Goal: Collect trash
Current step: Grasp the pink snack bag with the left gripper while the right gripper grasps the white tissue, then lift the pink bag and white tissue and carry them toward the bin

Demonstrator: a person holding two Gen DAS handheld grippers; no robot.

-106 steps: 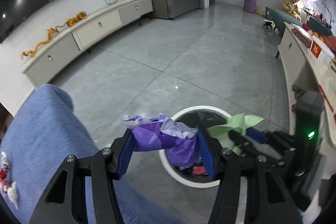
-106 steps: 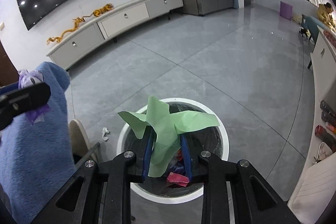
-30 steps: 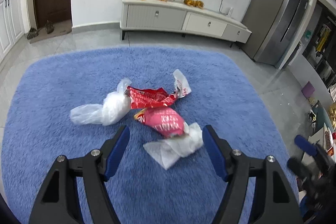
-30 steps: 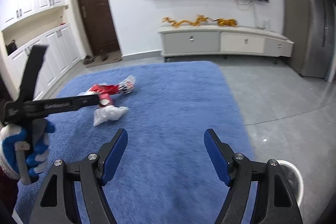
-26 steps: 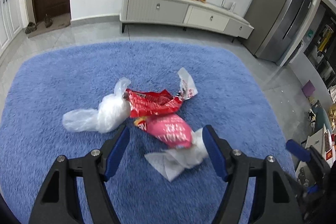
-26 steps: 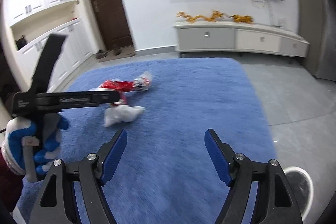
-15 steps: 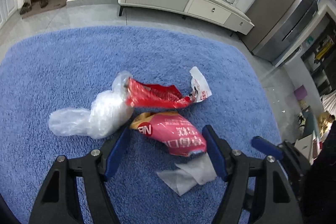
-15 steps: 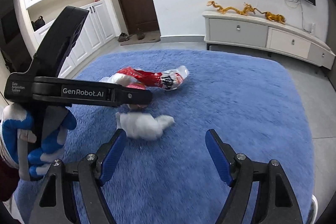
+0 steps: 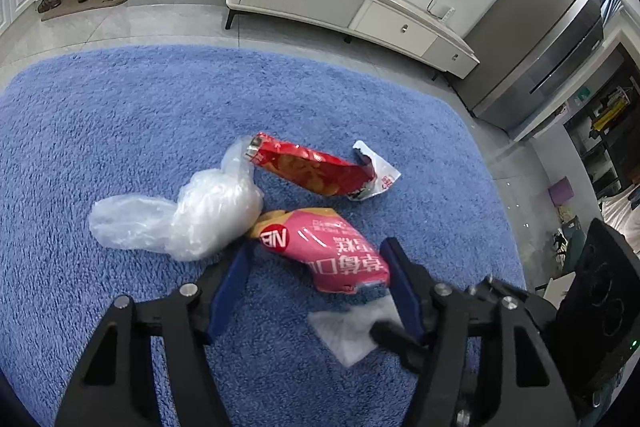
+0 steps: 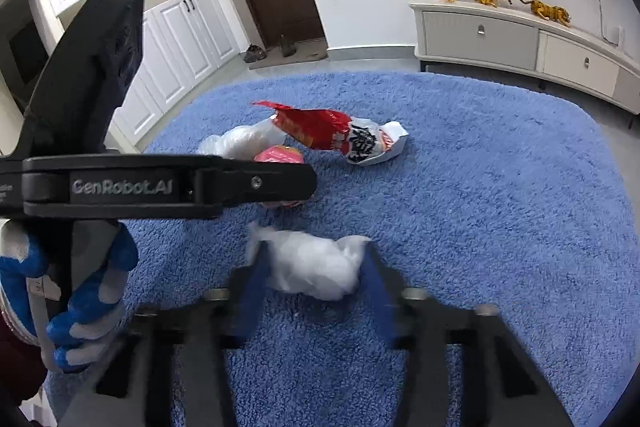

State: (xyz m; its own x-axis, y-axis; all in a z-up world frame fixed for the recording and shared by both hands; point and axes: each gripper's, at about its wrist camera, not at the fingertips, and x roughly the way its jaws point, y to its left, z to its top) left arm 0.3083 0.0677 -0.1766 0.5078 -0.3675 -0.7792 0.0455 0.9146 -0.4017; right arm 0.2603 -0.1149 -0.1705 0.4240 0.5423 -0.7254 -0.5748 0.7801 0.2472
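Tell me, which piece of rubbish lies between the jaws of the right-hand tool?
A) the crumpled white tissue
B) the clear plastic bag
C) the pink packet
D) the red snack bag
A: the right wrist view shows the crumpled white tissue between the right gripper jaws, which have just been closing.

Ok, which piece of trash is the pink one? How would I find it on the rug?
Look at the big blue rug; near its middle lies a small heap of litter. The pink packet is the puffy pouch with white writing, nearest the left gripper, between its blue fingers. Its neighbours are a clear plastic bag, a flat red wrapper and a white tissue.
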